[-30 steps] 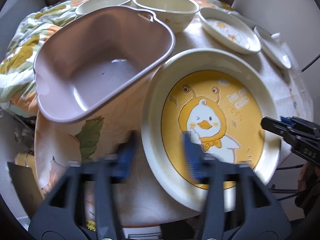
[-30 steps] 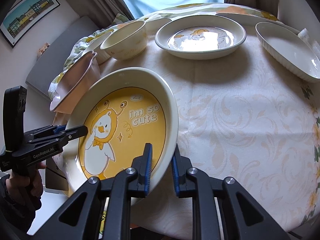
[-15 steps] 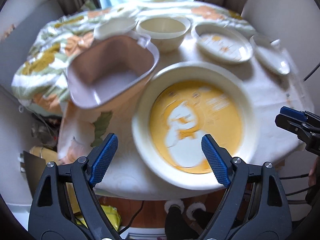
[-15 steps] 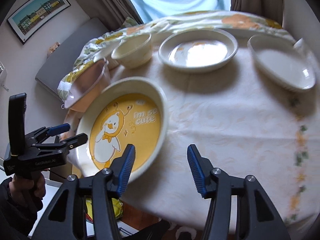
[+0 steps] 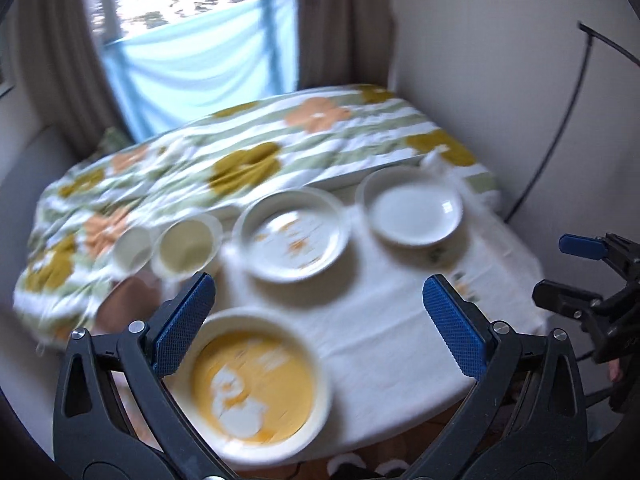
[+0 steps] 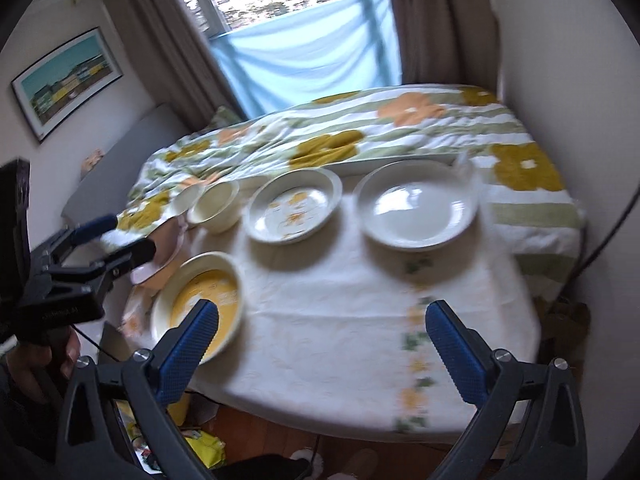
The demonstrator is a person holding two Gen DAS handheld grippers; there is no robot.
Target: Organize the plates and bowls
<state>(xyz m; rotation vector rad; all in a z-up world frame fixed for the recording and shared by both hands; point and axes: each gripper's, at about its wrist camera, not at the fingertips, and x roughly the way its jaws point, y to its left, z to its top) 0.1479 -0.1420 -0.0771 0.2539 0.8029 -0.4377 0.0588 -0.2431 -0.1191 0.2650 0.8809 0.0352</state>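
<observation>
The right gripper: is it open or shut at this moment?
Open. In its own wrist view the right gripper shows its two blue pads far apart with only tablecloth between them, and it holds nothing.

On the table sit a cream deep plate with a yellow duck print (image 6: 200, 304) at the near left edge, two small cream bowls (image 6: 216, 206) behind it, a patterned plate (image 6: 294, 210) and a plain white plate (image 6: 416, 210), all upright and apart.

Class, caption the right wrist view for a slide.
Open right gripper above table with duck plate, two plates, two bowls.
</observation>
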